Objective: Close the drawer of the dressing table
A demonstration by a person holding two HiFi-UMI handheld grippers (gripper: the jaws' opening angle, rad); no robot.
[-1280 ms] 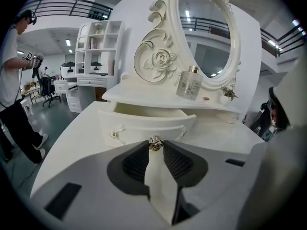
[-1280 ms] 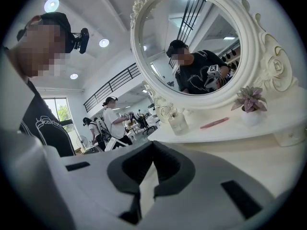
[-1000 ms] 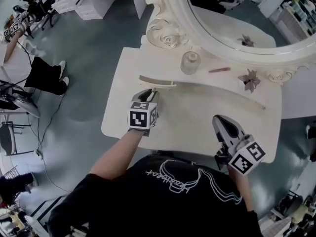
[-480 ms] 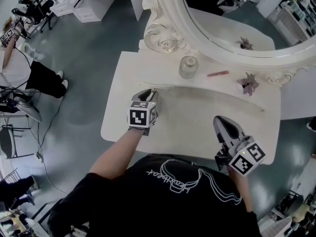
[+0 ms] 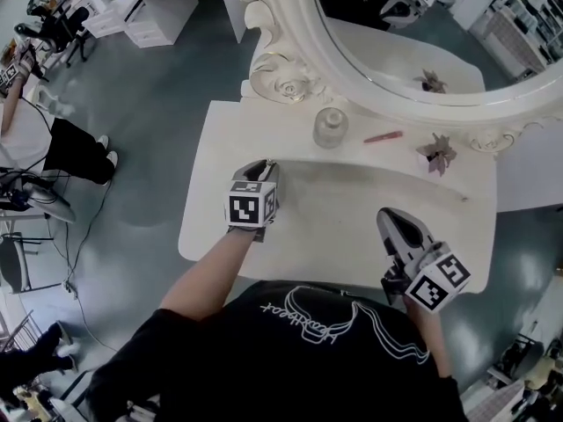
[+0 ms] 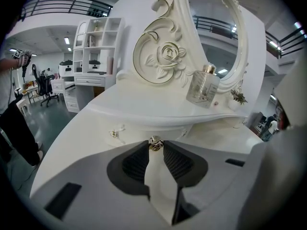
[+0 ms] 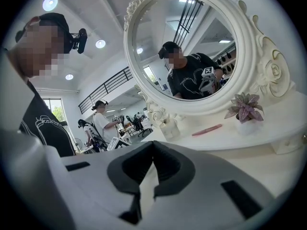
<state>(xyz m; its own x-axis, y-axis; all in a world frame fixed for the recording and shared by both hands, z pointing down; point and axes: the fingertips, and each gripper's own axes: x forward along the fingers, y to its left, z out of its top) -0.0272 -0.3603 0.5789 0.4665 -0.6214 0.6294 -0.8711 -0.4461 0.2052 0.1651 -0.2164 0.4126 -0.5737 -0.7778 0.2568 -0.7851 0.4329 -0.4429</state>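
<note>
Drawer knob (image 6: 154,143) between the tips of the left hand-held gripper (image 5: 265,163)

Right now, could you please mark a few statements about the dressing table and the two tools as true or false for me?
1. The left tool has the small metal drawer knob between its jaw tips. True.
2. The clear glass perfume bottle lies on its side. False: it stands upright on the white dressing table's upper ledge.
3. The right tool grips the slim pink stick. False: its jaws are together on nothing; the stick lies on the ledge near the ornate white-framed mirror.
4. In the head view, the small purple-leaved plant in a white pot stands right of the pink stick. True.
</note>
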